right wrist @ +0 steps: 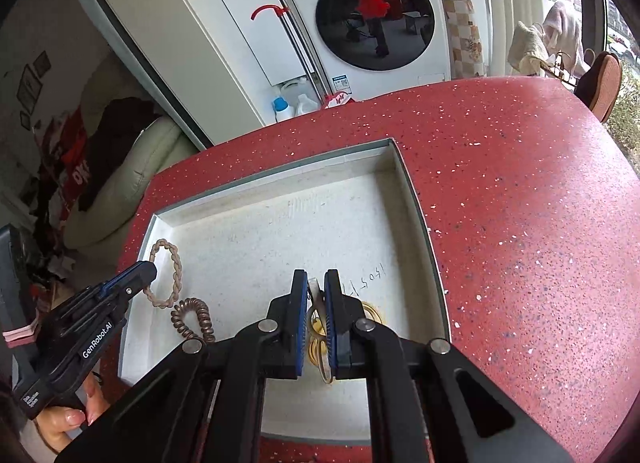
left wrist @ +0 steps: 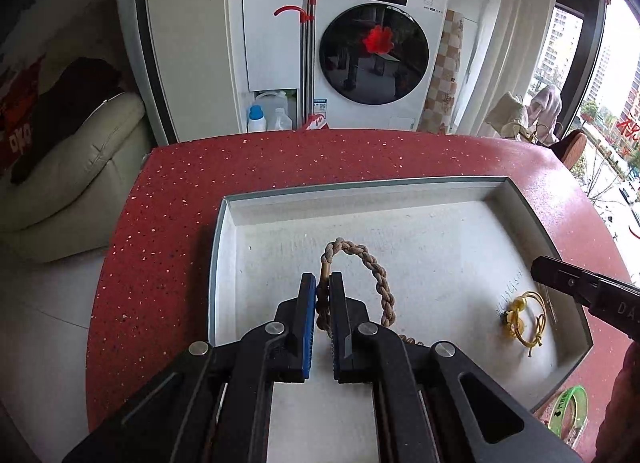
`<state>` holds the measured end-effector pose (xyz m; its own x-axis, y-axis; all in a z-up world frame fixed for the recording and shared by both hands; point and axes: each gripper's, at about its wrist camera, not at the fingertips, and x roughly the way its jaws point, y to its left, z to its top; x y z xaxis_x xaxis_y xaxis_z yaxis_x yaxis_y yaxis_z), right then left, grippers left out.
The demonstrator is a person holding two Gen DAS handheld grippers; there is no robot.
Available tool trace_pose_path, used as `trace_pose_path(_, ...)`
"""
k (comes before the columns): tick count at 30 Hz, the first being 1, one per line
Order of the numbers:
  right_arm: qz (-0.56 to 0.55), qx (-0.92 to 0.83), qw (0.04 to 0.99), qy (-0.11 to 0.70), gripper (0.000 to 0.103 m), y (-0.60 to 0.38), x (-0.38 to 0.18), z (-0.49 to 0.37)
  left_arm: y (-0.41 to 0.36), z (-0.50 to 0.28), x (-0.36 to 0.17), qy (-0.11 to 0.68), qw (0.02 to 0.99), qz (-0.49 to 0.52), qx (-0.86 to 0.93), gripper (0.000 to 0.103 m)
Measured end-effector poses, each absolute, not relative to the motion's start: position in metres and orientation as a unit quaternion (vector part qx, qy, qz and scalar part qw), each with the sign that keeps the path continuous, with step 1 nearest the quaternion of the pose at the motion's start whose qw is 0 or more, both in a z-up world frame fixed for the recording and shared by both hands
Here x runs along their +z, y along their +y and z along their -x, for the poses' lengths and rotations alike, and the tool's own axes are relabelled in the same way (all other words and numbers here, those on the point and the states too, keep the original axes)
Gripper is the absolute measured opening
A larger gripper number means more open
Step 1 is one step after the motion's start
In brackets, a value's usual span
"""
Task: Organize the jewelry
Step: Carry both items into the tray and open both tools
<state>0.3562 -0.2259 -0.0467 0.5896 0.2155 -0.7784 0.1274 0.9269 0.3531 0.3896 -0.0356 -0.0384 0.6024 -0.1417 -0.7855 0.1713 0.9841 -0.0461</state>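
Note:
A shallow white tray (left wrist: 400, 187) (right wrist: 280, 175) lies on the red speckled table. My left gripper (left wrist: 323, 283) is shut on a beige braided bracelet (left wrist: 376, 267), whose loop rests on the tray floor; it also shows in the right wrist view (right wrist: 176, 263). My right gripper (right wrist: 316, 283) is shut on a small silver piece (right wrist: 315, 290), above a gold cord bracelet (right wrist: 372, 311). That gold bracelet (left wrist: 528, 315) lies at the tray's right side. A brown spiral coil (right wrist: 192, 319) lies in the tray by the braided bracelet.
A green bangle (left wrist: 568, 411) lies on the red table (left wrist: 240, 167) off the tray's near right corner. A washing machine (left wrist: 376, 43), a cream sofa (left wrist: 80, 151) and a window stand beyond the table.

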Motion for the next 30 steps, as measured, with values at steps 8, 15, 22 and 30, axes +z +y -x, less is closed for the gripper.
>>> trace_pose_path(8, -0.184, 0.011, 0.866, 0.465, 0.009, -0.226, -0.071, -0.383, -0.046, -0.405, -0.064, 0.463, 0.882, -0.051, -0.073, 0.025)
trace_pose_path(15, -0.19, 0.01, 0.862, 0.469, 0.016, -0.223, -0.078, -0.384, -0.048, -0.402, -0.068, 0.466, 0.88, -0.066, -0.061, 0.025)
trace_pose_path(22, -0.214, 0.024, 0.869, 0.446, 0.05, -0.228, -0.06, -0.373, -0.045, -0.398, -0.061, 0.46, 0.884, -0.051, -0.063, 0.025)
trace_pose_path(30, -0.236, 0.017, 0.875, 0.423, 0.052, -0.239, -0.043, -0.355, -0.044, -0.389, -0.047, 0.449, 0.89, -0.043, -0.073, 0.025)
